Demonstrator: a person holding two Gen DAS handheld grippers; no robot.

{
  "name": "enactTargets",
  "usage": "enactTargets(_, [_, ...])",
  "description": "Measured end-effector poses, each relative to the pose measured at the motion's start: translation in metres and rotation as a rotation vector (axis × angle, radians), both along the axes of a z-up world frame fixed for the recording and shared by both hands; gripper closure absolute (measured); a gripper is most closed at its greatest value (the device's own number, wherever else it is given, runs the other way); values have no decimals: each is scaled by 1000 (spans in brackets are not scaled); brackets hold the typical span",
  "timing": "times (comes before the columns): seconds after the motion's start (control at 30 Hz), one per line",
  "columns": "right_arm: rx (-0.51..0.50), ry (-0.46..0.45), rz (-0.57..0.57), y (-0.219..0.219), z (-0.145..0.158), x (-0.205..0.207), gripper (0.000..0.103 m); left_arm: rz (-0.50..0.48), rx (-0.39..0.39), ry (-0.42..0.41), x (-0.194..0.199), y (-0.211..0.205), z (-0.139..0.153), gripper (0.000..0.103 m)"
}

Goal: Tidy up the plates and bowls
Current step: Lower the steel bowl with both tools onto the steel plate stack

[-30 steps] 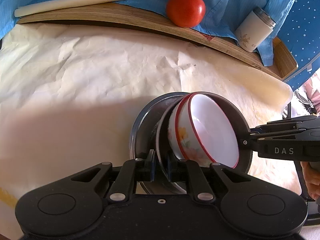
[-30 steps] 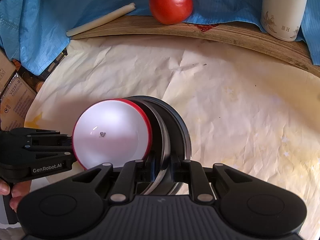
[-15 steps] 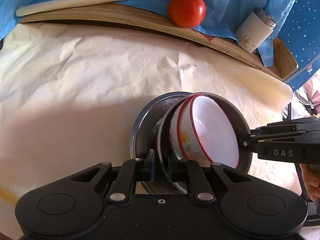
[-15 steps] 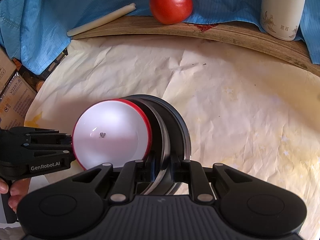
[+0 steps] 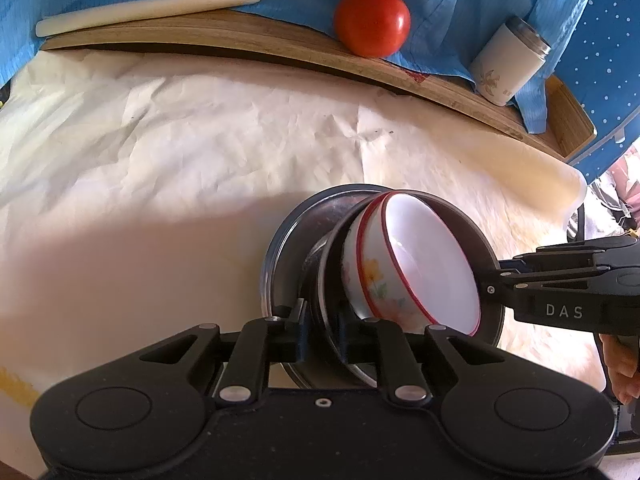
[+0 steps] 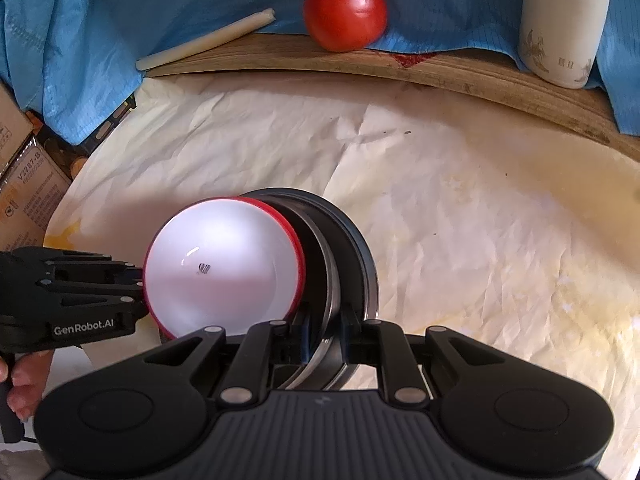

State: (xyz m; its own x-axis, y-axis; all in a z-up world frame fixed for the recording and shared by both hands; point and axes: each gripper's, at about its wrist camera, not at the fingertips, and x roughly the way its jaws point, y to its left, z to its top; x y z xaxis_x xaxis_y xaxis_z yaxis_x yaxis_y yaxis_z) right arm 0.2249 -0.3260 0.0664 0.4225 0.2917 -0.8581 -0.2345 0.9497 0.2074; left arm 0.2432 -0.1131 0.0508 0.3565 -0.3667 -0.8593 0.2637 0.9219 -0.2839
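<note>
Left wrist view: the left gripper (image 5: 322,330) has its jaws closed on the rim of a dark metal plate (image 5: 486,256), low in the middle of the frame, with a second metal plate (image 5: 288,236) nested just behind it on the left. Both plates stand tilted on edge. A white bowl (image 5: 424,264) with a red rim and a flower print rests inside the front plate, its mouth turned to the right; nothing shows inside it. From the right edge the right gripper (image 5: 490,280) reaches in, its body lettered "DAS", and its tips meet the plate's rim on the far side.

Right wrist view: the right gripper (image 6: 324,332) likewise pinches the metal plates (image 6: 352,248) at lower centre, and the bowl (image 6: 222,270) faces the lens, a small dark mark on its white inside. At the lower left the left gripper (image 6: 138,284), marked "GenRobot.AI", touches the bowl's side.

Around the stack the crumpled cream paper (image 5: 180,148) lies bare across the upper half of both frames, up to a wooden tray edge (image 6: 360,64) draped with blue cloth (image 6: 160,0). On that edge, well apart from the plates, sit a red tomato (image 6: 344,18), a pale stick (image 6: 204,42) and a white tumbler (image 6: 562,28) with small unreadable lettering. A cardboard box (image 6: 28,188) at the left edge reads partly "V2287".
</note>
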Motion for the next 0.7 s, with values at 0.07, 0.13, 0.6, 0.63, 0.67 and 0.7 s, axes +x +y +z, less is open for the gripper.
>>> enactTargets(0.07, [-1,-3,0,-1,1,-1,87,1,1,-2,0,0,1,87])
enactTargets(0.13, [-4,-10,-3,-1,3,-1,87,2,0,-6,-1,0,3,86])
enactTargets(0.6, [11,-37,-13,-6,9,-5,88,11,4,-33,-2,1,10,86])
enactTargets(0.63, [12,-38,-14,-6,9,-5,88,12,4,-36,-2,1,11,86])
enactTargets(0.67, [11,-38,-13,-6,9,-5,88,13,5,-39,-2,2,11,86])
enactTargets(0.7, [10,-39,-13,-6,9,-6,88,14,4,-42,-2,2,12,86])
